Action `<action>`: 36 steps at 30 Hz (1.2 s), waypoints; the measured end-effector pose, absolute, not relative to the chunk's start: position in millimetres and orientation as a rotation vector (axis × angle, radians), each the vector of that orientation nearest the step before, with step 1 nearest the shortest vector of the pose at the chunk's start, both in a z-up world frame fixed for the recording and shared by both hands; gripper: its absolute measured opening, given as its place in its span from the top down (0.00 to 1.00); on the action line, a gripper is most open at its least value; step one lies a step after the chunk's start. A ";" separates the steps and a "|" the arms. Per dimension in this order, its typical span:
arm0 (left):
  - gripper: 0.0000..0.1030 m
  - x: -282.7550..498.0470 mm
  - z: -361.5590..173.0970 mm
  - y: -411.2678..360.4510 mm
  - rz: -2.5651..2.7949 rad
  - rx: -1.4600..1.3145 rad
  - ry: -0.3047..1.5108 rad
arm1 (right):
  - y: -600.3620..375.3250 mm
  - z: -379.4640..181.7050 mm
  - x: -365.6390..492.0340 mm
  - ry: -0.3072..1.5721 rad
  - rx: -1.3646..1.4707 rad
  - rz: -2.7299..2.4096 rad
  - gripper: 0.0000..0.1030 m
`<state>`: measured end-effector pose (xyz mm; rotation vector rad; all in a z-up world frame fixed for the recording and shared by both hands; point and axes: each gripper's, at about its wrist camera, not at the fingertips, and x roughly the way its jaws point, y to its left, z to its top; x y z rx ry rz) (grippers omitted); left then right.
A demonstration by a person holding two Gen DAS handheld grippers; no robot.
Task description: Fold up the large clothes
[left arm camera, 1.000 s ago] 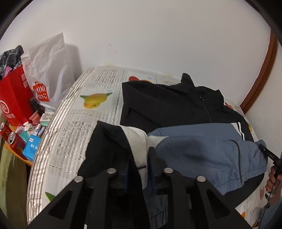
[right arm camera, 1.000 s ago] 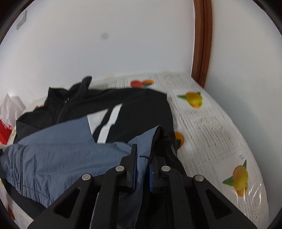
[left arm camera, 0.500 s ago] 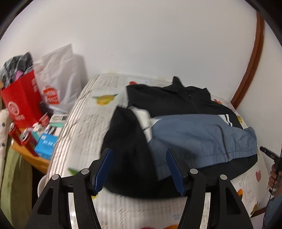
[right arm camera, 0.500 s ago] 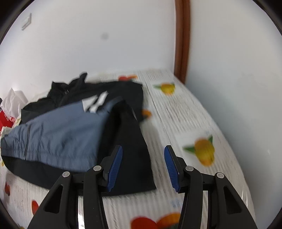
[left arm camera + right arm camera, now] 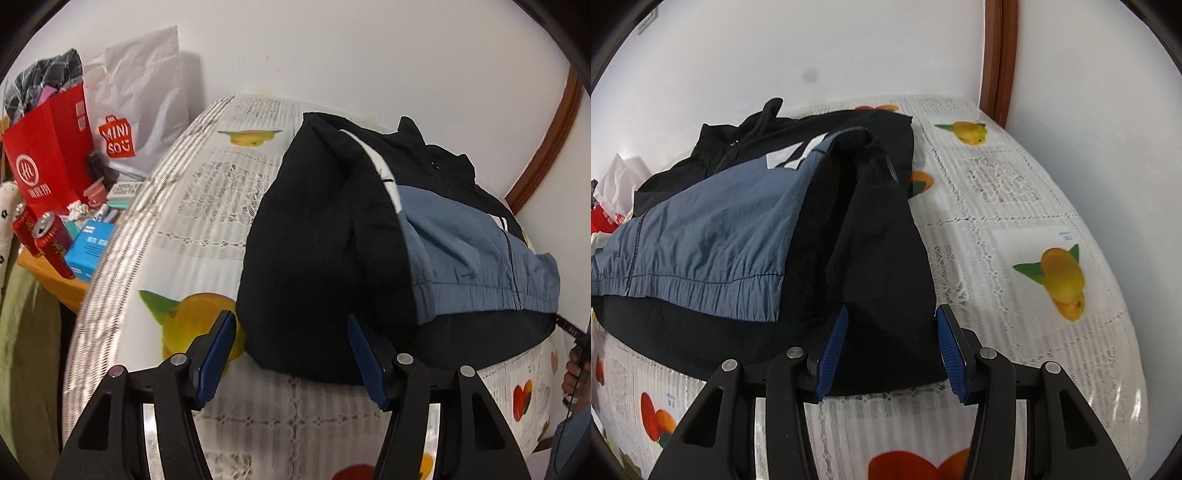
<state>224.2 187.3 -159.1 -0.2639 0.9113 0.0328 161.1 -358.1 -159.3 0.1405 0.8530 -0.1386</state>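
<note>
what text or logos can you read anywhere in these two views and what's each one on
"MINISO": red bag logo on the white plastic bag, left wrist view.
"HL": white circle logo on the red paper bag; the characters beneath are too blurred to read.
Blue box: white print, too small to read.
Red cans: markings unreadable.
Tablecloth: newspaper-style print and small blue marks, too blurred to read in both views.
Jacket: no lettering visible.

Black-and-blue jacket (image 5: 332, 240) with white stripes on a white, fruit-printed tablecloth (image 5: 1015, 221); red bag (image 5: 48, 155).
</note>
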 end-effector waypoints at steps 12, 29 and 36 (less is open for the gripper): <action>0.92 194.6 -150.2 183.8 0.041 -0.292 0.894 | -346.7 -149.6 144.9 0.833 0.103 -0.132 0.94; 0.85 117.1 -146.5 188.0 0.045 -0.285 0.937 | -347.7 -159.0 66.2 0.876 0.052 -0.170 0.92; 0.61 108.1 -119.0 176.3 -0.006 -0.255 0.853 | -316.9 -118.6 57.7 0.764 0.013 -0.105 0.69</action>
